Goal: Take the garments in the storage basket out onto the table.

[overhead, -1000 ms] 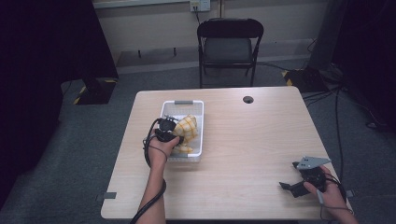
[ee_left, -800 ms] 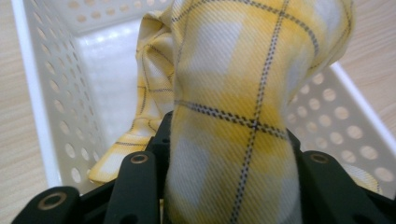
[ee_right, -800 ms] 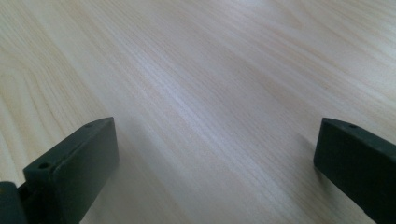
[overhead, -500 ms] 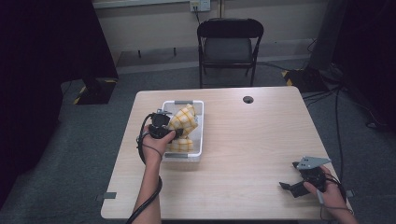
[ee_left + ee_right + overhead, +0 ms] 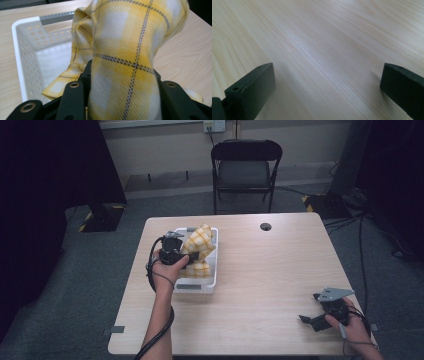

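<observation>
A yellow and white checked cloth (image 5: 199, 249) hangs bunched over a white perforated basket (image 5: 212, 280) on the left half of the table. My left gripper (image 5: 192, 255) is shut on the cloth and holds it lifted above the basket. Seen from the left gripper view, the cloth (image 5: 130, 50) fills the space between the black jaws, with the basket (image 5: 17, 50) below and behind. My right gripper (image 5: 306, 320) rests low at the table's front right corner. In the right gripper view its jaws stand wide apart over bare wood, holding nothing.
A black folding chair (image 5: 245, 167) stands beyond the table's far edge. A round cable hole (image 5: 265, 226) sits near the far edge of the wooden table (image 5: 270, 280). More of the cloth lies folded inside the basket.
My left gripper has risen with the cloth, pulling it up out of the basket. The right gripper has stayed in place.
</observation>
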A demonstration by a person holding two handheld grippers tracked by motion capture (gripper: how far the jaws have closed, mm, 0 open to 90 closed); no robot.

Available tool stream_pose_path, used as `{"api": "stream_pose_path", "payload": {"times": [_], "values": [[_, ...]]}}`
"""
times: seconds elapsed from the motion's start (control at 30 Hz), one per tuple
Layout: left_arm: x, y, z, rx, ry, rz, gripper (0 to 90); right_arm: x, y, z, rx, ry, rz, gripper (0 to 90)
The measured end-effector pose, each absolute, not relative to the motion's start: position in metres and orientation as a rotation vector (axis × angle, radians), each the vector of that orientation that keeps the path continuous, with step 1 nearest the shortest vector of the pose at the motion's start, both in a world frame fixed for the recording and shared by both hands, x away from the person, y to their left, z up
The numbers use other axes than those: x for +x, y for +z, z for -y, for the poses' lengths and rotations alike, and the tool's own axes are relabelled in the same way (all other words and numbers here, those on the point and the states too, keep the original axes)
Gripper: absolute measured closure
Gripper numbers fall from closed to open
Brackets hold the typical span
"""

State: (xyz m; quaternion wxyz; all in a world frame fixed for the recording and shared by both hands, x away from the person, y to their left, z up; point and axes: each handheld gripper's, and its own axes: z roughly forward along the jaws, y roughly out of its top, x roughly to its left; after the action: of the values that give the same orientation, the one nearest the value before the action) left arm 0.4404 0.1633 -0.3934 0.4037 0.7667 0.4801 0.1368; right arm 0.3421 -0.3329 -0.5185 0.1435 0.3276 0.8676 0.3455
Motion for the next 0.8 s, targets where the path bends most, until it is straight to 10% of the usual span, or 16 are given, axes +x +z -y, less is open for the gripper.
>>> {"api": "stream_pose_path", "payload": {"times": [0.8], "values": [[0.418, -0.374, -0.135, 1.933, 0.301, -1.074, 57.3, 0.342, -0.519, 0.333, 0.944, 0.996, -2.502, 0.0]]}}
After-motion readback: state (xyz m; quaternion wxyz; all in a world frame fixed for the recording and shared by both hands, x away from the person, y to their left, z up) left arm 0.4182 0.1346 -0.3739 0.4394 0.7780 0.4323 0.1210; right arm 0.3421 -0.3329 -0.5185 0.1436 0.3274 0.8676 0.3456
